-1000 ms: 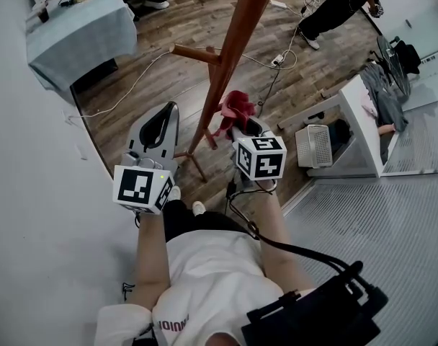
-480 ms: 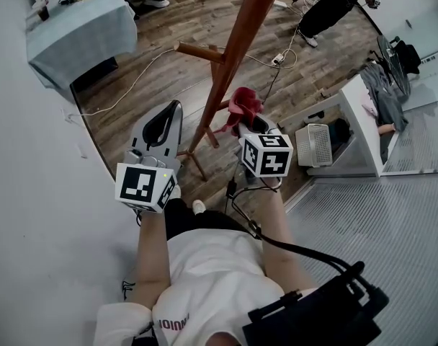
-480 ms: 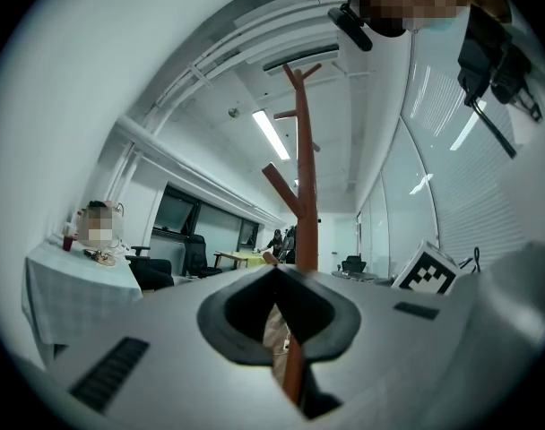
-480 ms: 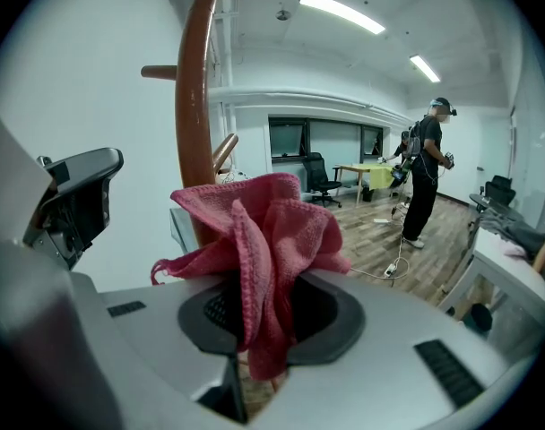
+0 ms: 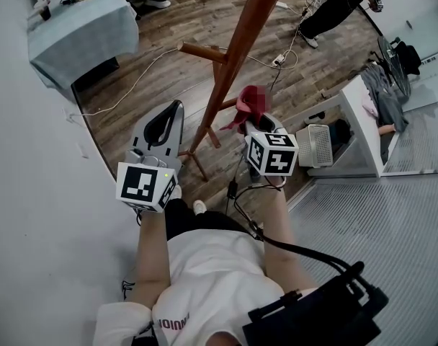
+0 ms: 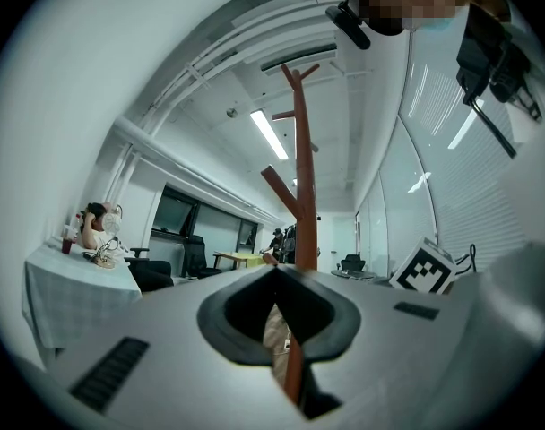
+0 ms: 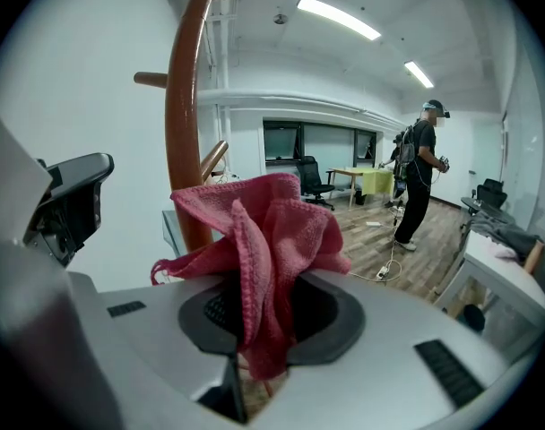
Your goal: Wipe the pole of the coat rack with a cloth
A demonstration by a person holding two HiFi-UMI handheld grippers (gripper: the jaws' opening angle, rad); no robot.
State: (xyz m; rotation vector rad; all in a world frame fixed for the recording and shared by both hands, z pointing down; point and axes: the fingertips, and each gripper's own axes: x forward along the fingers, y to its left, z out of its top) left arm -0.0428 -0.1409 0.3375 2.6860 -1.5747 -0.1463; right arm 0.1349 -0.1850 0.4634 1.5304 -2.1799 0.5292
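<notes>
The brown wooden coat rack pole (image 5: 233,56) slants across the head view from the top middle down to its feet near my knees. Its short pegs (image 5: 201,51) stick out to the left. My right gripper (image 5: 255,121) is shut on a bunched red cloth (image 5: 249,101), just right of the pole's lower part; touching or not, I cannot tell. In the right gripper view the cloth (image 7: 272,231) spills over the jaws, with the pole (image 7: 181,106) just behind it on the left. My left gripper (image 5: 172,110) is shut and empty, left of the pole (image 6: 301,177).
A table with a light blue cover (image 5: 82,27) stands at the back left. White cables (image 5: 132,85) trail over the wood floor. A white basket (image 5: 314,146) and a white cabinet (image 5: 363,128) are on the right. A person (image 5: 334,6) stands at the far right.
My right gripper has carried the red cloth a little up and to the right beside the pole. The left gripper has hardly moved.
</notes>
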